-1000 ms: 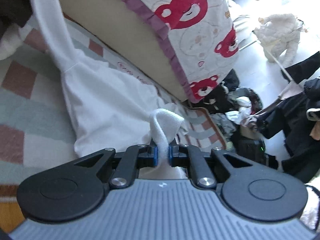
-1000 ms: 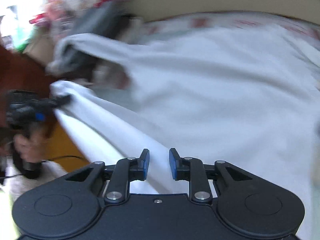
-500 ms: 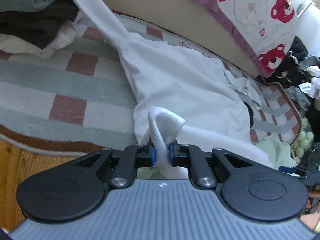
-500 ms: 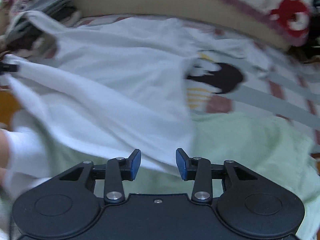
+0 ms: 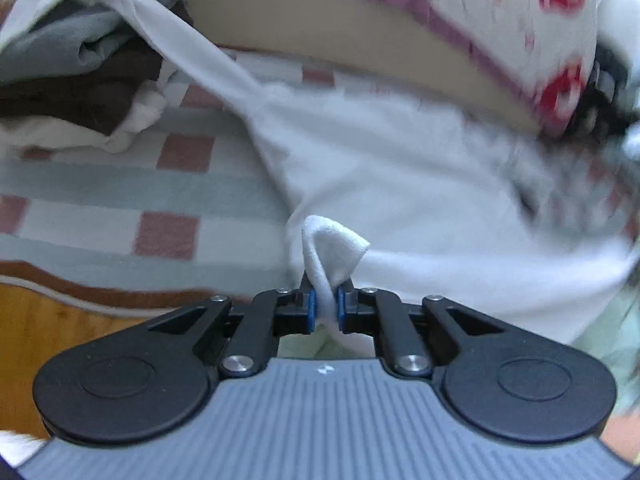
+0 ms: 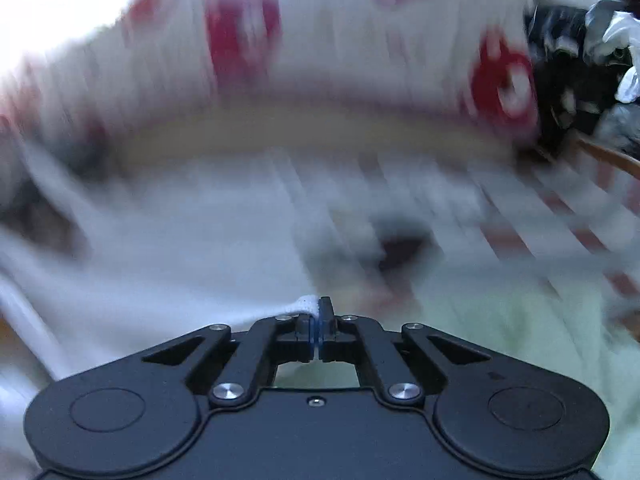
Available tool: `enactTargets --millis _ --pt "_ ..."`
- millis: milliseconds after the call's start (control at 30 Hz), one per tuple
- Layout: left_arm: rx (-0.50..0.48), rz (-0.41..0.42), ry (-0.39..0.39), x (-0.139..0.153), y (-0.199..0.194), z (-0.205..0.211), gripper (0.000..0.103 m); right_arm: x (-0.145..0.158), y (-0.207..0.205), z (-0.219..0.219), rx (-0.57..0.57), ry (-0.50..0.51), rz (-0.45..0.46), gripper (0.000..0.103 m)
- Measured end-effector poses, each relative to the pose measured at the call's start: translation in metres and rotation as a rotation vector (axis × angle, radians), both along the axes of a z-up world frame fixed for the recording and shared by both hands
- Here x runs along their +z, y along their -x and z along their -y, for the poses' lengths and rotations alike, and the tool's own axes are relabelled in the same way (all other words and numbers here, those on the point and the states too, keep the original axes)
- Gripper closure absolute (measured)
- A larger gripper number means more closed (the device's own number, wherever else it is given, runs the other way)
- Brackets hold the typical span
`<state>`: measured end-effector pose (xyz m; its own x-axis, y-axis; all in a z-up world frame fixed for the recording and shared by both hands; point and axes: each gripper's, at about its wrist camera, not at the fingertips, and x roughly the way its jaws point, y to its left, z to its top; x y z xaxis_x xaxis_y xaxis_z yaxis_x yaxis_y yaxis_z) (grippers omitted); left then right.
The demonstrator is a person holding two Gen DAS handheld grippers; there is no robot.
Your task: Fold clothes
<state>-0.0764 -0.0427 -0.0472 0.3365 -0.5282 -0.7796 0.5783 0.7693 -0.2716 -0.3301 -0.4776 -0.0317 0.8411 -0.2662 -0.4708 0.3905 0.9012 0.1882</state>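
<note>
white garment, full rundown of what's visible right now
The white garment is soft, fleecy-looking cloth, spread loosely over the checked rug in front of the bear-print cover. One long sleeve-like strip runs up and left onto the pile of clothes. The left gripper is shut on a bunched corner that loops above its fingers; the right gripper is shut on another white edge. The right wrist view is heavily blurred, so any print or the far hem cannot be made out.
</note>
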Motion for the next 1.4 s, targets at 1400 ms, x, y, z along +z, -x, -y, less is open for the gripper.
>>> enactTargets --millis 1400 --pt "0.111 -0.241 0.062 -0.037 -0.037 0.003 0.087 -0.026 -0.066 0.074 -0.216 -0.011 -0.33 0.102"
